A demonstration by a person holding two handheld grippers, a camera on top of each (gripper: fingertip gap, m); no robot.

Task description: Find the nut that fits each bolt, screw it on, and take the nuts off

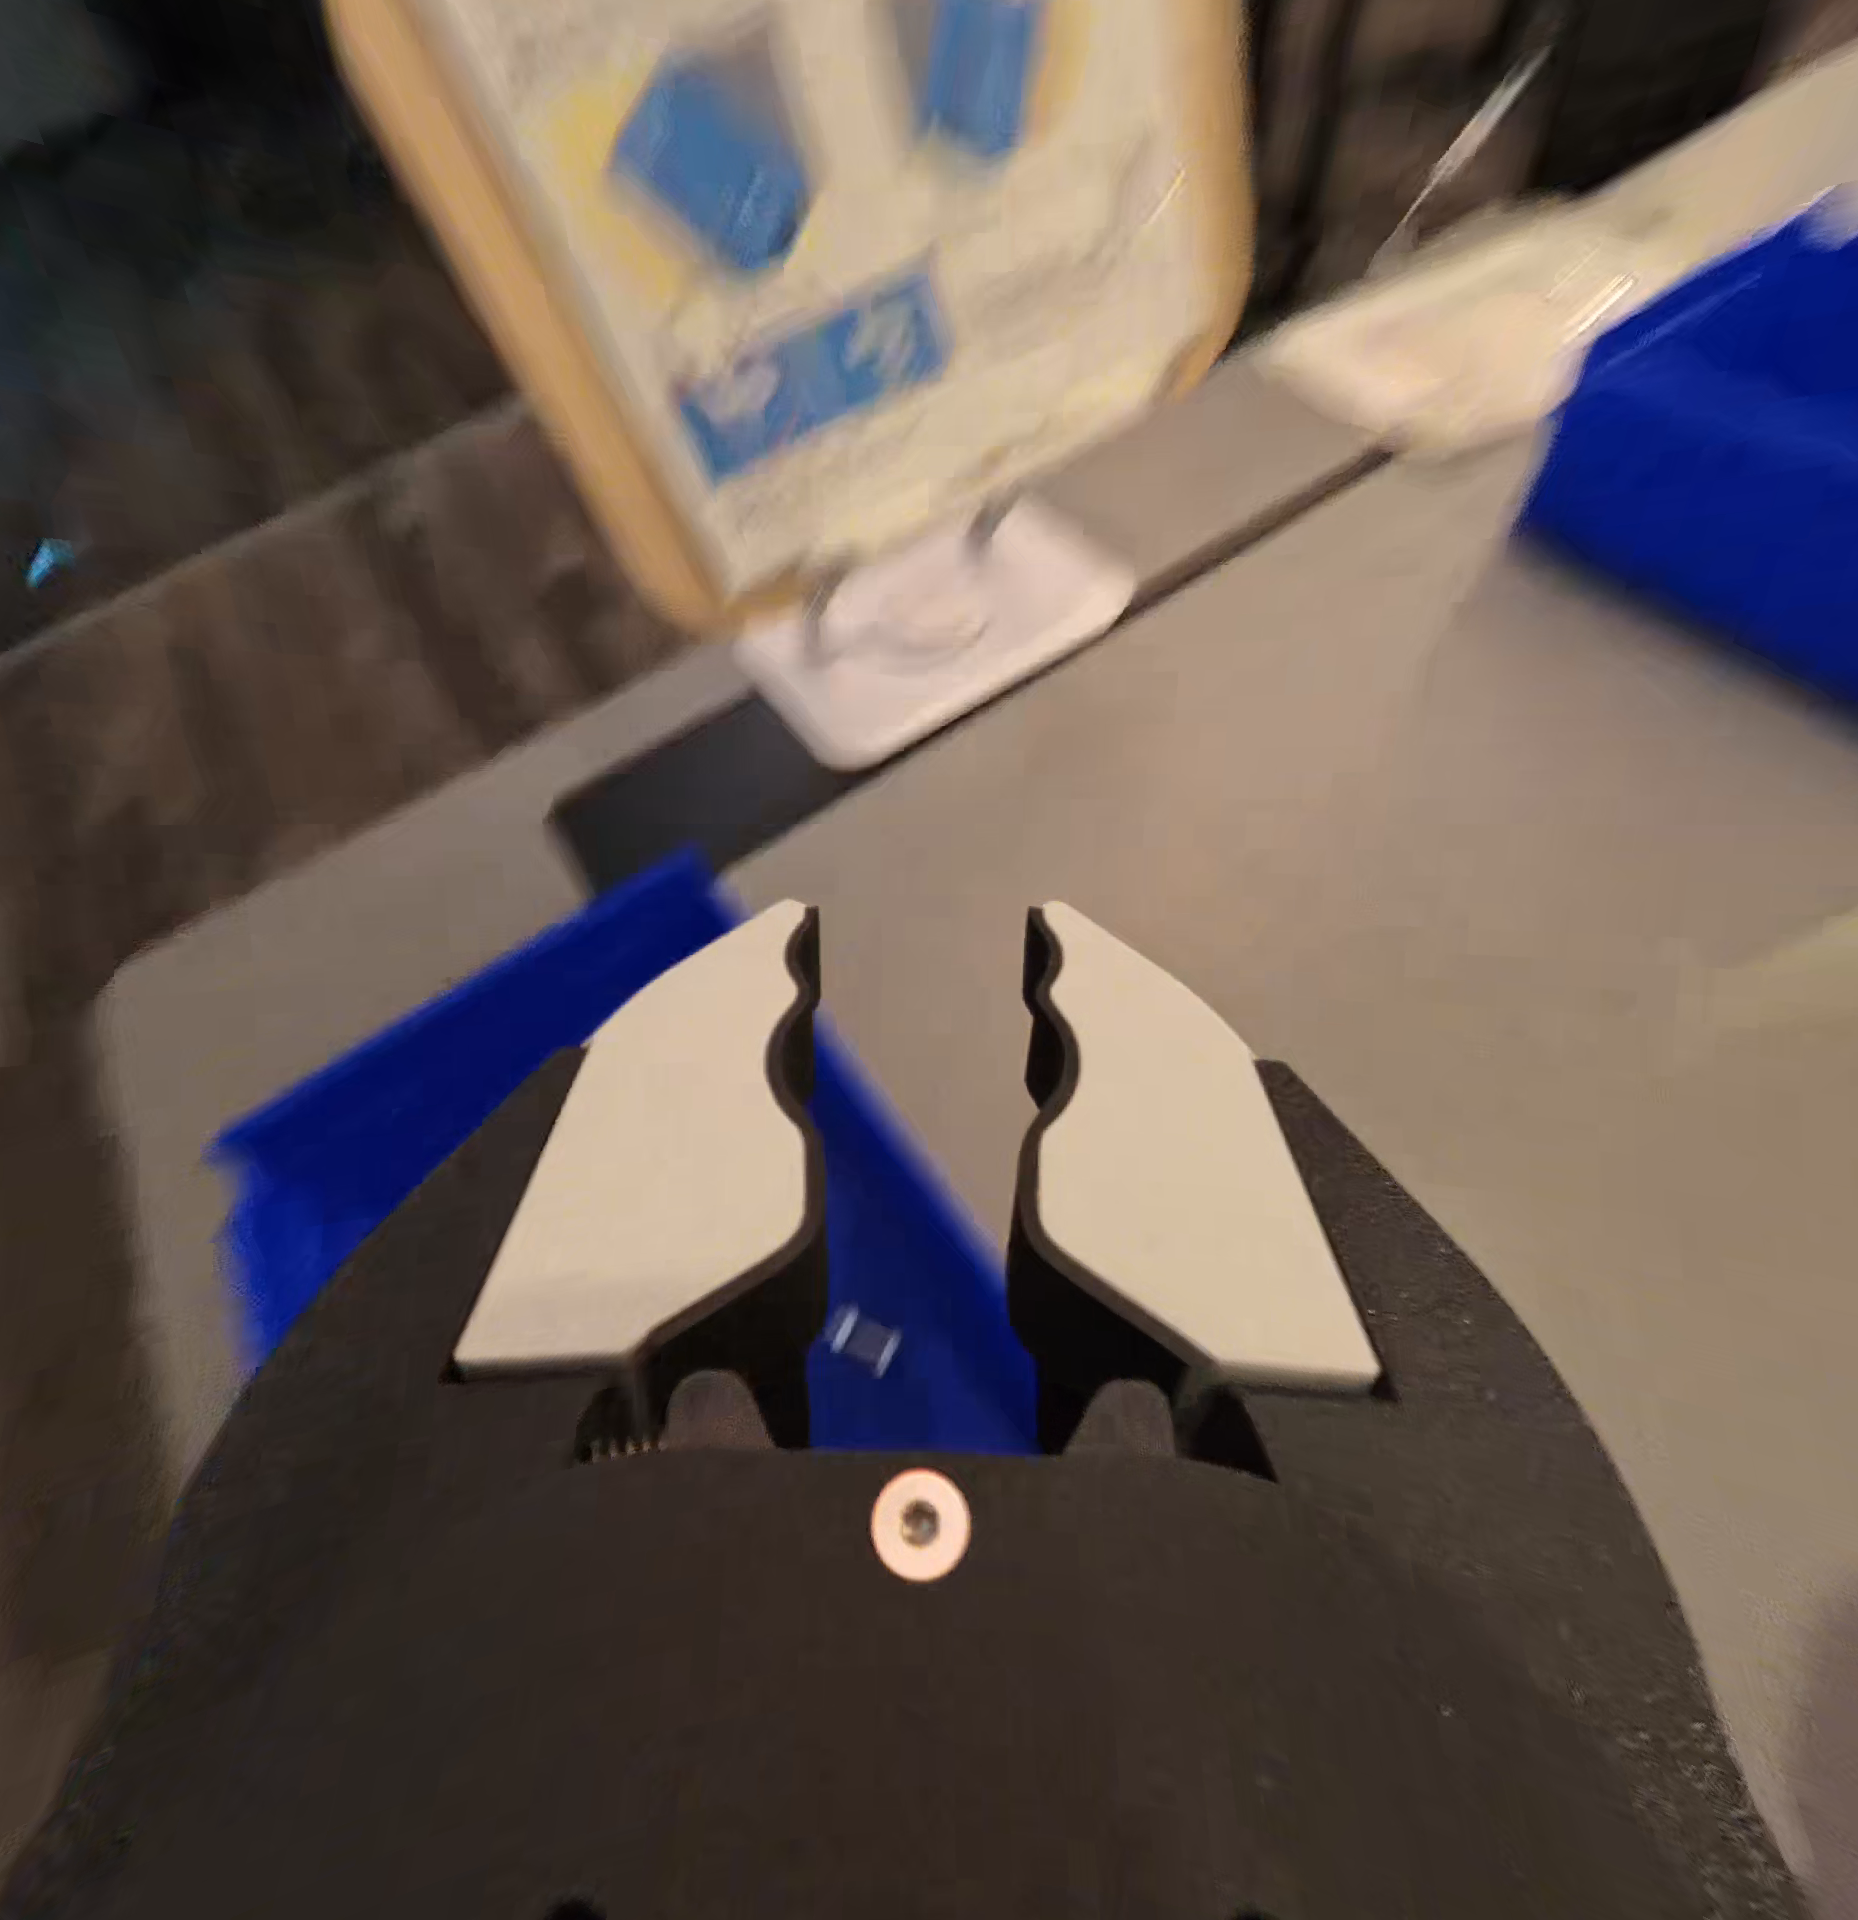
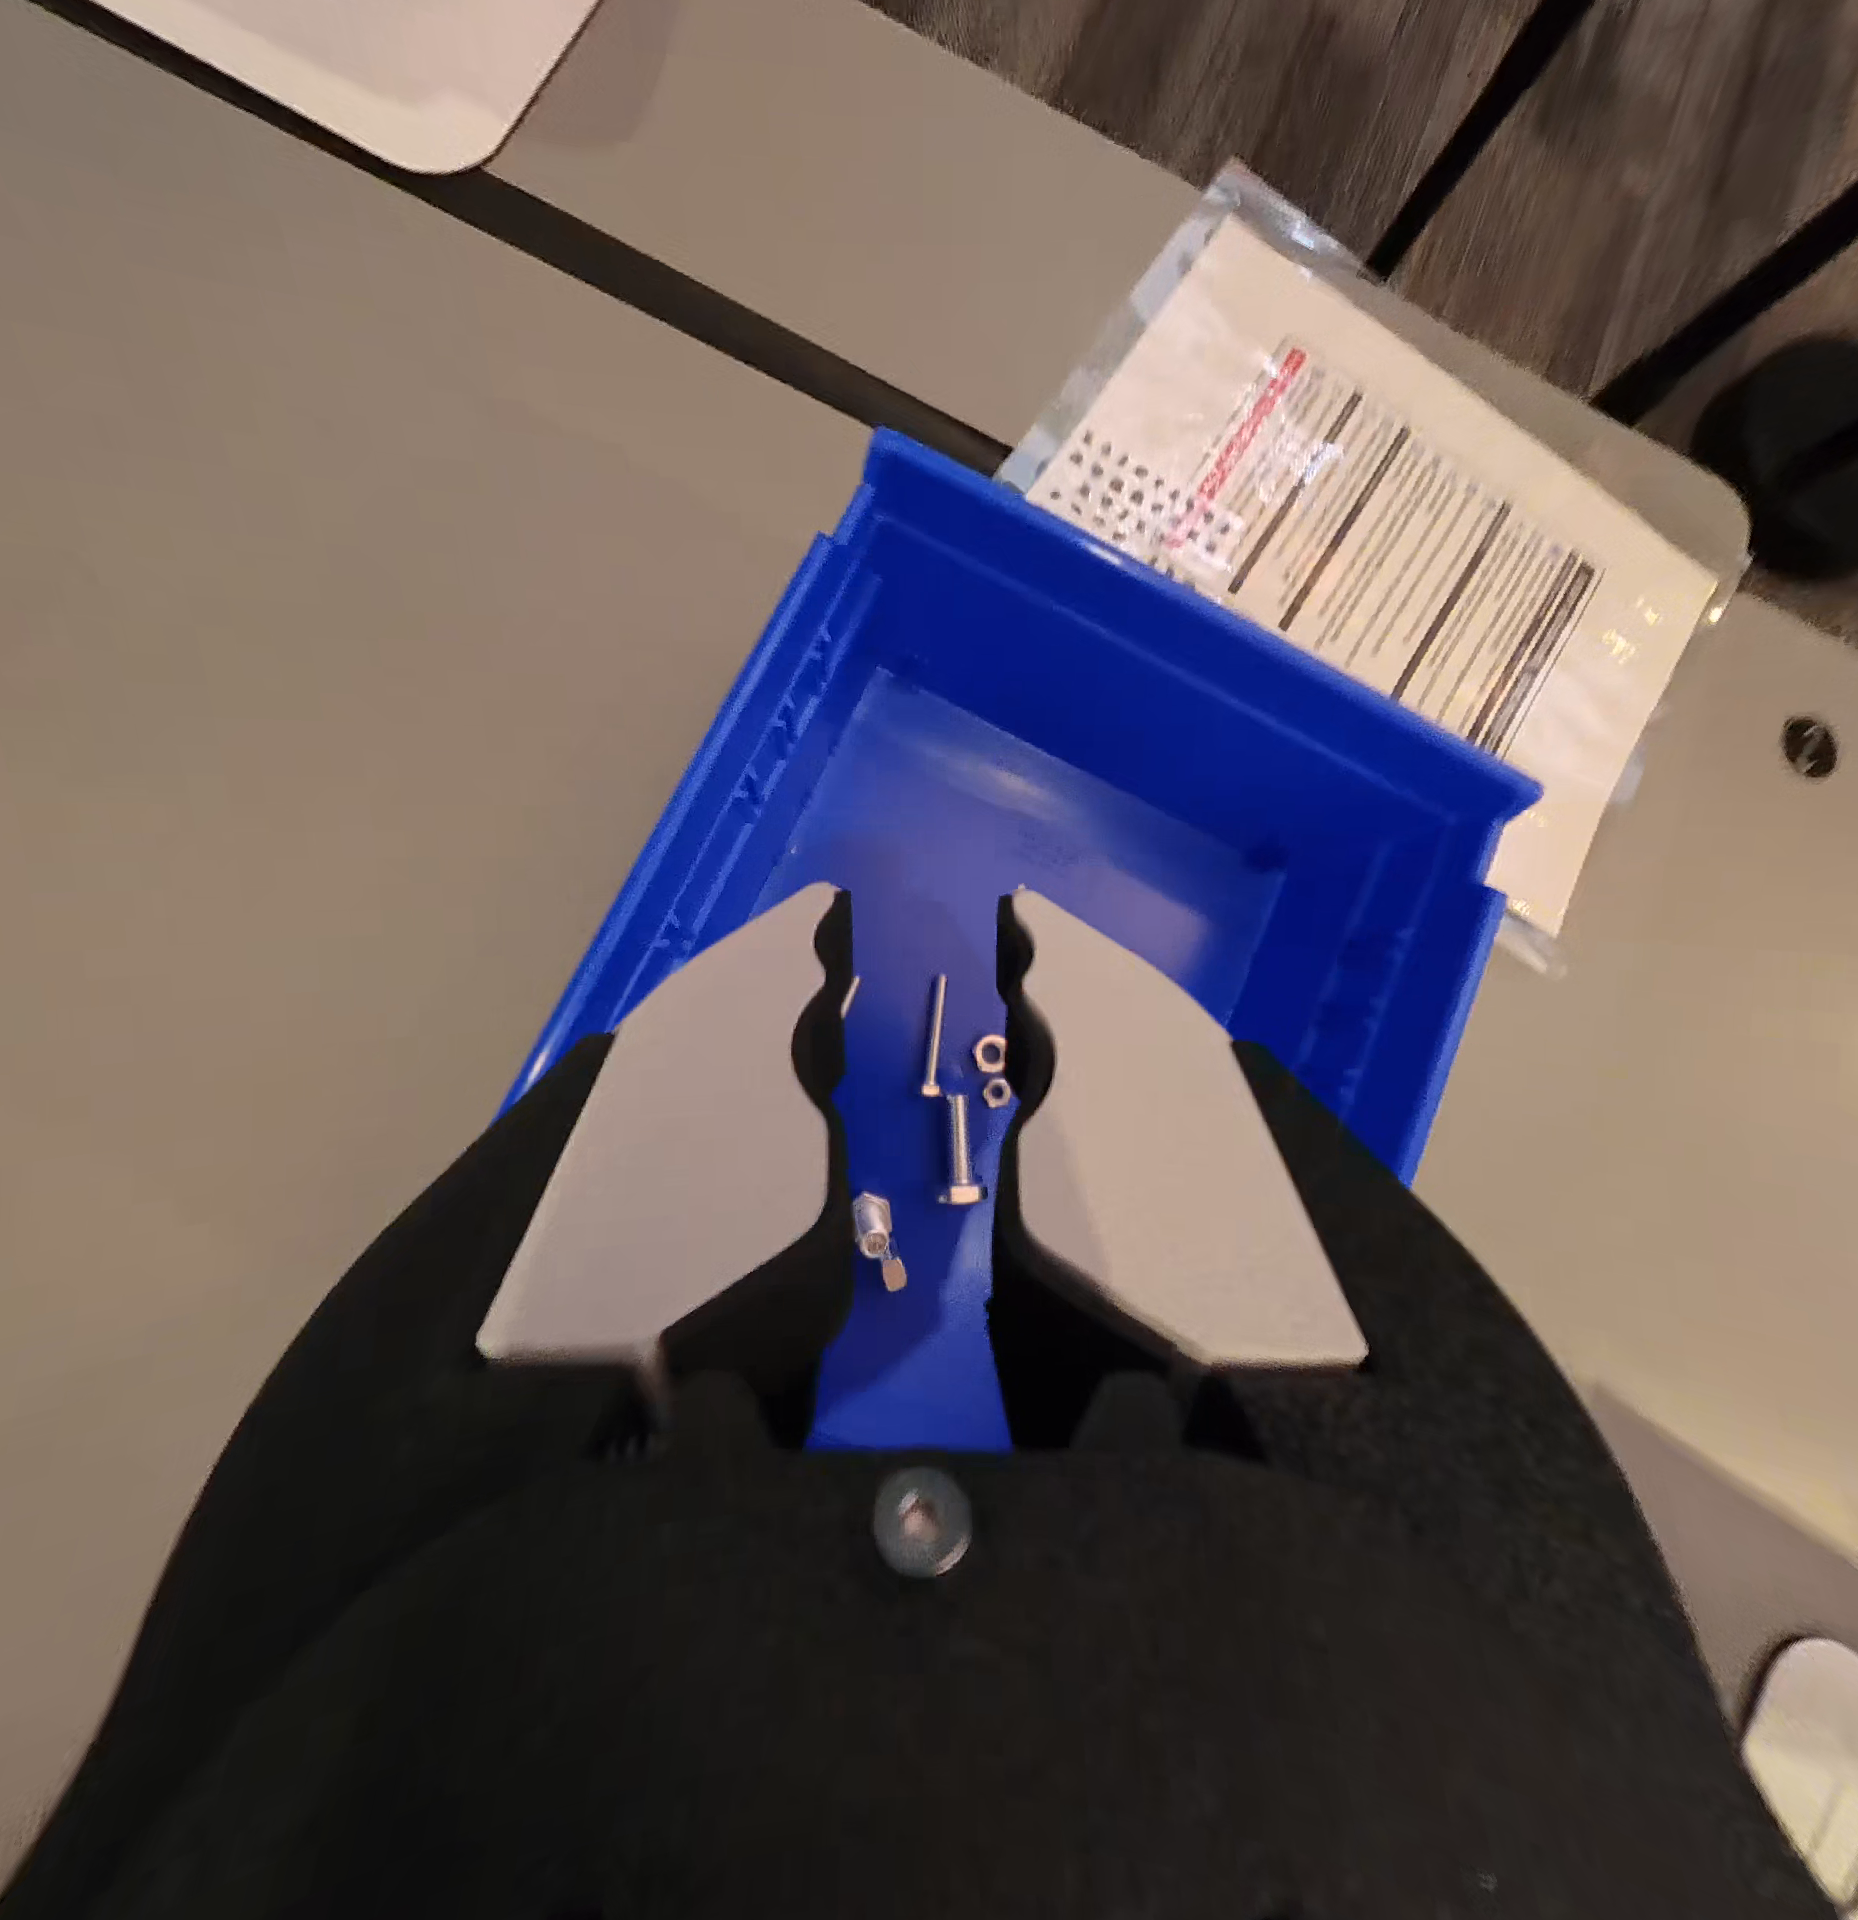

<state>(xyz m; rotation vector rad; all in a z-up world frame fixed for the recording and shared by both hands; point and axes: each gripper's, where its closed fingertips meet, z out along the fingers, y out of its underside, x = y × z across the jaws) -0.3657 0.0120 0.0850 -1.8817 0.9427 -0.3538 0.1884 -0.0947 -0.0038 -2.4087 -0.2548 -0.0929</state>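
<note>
In the blue bin (image 2: 1133, 665): loose hardware on the floor, seen between the right tool's fingers
Bolts: thin long bolt (image 2: 934, 1035) and thicker short bolt (image 2: 956, 1148), lying nearly end to end
Nuts: two small nuts (image 2: 991, 1068) just beside the bolts, not threaded on
Other part: small metal piece (image 2: 877, 1226) lower left, type unclear
Right tool (image 2: 923, 896): partly open, empty, hovering above the bin
Left tool (image 2: 923, 914): partly open, empty, over the grey bench (image 1: 1268, 883); second blue bin (image 1: 468, 1122) below it with a blurred shiny part (image 1: 860, 1338) inside
Background: paper sheet in plastic sleeve (image 2: 1403, 582) behind the bin; blurred stand-up sign (image 1: 852, 291) in left view
Step (judgement): picking stage, nothing matched yet
Next (judgement): lower right tool onto one bolt shank, narrow pinch; parts are tiny and close, so risk of nudging the nuts
</note>
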